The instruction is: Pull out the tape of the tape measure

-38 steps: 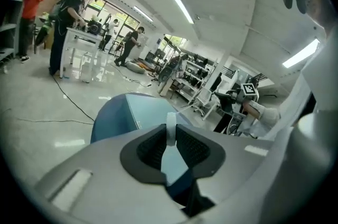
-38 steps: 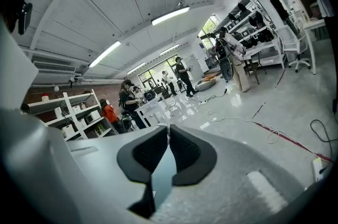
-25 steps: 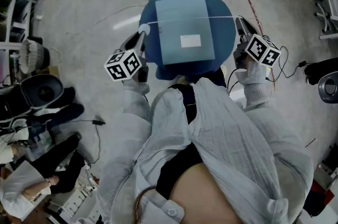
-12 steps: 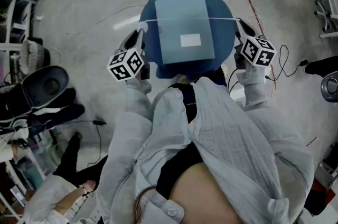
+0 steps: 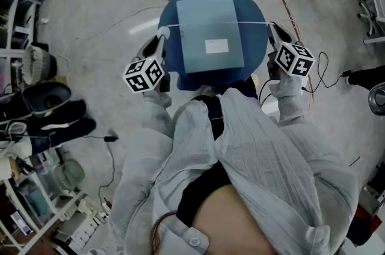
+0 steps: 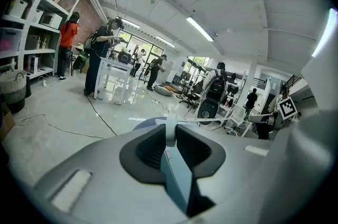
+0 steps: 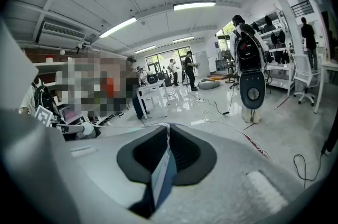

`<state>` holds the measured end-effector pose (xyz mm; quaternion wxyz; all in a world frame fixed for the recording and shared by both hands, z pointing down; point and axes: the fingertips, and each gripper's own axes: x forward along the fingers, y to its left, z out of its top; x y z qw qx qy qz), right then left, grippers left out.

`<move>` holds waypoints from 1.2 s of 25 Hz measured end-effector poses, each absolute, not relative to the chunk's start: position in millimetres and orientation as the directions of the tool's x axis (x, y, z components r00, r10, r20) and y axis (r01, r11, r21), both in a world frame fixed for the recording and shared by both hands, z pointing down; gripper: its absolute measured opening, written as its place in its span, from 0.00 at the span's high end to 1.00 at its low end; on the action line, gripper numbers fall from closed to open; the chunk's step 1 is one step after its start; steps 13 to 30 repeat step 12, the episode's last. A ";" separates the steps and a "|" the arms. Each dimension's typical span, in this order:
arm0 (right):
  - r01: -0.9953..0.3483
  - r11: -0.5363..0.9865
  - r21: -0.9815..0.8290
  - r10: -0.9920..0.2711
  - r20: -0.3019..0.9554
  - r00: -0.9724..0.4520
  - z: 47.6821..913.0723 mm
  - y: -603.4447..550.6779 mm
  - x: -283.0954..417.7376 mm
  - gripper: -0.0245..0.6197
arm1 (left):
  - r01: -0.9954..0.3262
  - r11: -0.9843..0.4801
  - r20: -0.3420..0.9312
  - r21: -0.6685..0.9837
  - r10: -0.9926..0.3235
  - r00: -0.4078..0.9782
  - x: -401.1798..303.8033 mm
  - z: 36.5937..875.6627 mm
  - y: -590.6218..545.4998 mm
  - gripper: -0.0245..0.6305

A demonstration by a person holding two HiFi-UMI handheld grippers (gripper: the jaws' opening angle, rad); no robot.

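Head view is showing the white tape (image 5: 216, 23) stretching taut above the round blue table (image 5: 255, 46), spanning between both grippers. Left gripper (image 5: 161, 37) is pinching the tape measure's white case (image 5: 164, 30); right gripper (image 5: 271, 26) is clamping the tape's end.

Small white tape measure (image 5: 163, 30), roundish case, pinched in the jaws of the left gripper (image 5: 161, 36). Its tape (image 5: 216, 24) is a thin pale strip, drawn well out and taut in a nearly level line. It runs from the case across to the right gripper (image 5: 272, 26), whose jaws are closed on the free end. The span crosses over a round blue table (image 5: 255, 43).
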<state>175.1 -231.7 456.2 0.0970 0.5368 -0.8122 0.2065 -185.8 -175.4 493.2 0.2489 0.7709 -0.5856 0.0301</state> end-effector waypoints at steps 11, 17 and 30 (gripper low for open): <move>-0.915 0.332 -0.230 -0.834 0.381 -0.399 455.6 -228.7 175.1 0.94 | -0.912 -0.201 0.350 0.357 -0.877 0.330 -186.2 496.1 -172.1 0.84; -0.915 0.332 -0.230 -0.834 0.381 -0.398 455.6 -228.5 175.1 0.94 | -0.912 -0.201 0.351 0.358 -0.876 0.330 -186.0 496.3 -171.9 0.84; -0.915 0.332 -0.230 -0.834 0.381 -0.398 455.6 -228.5 175.1 0.94 | -0.912 -0.201 0.351 0.358 -0.876 0.330 -186.0 496.3 -171.9 0.84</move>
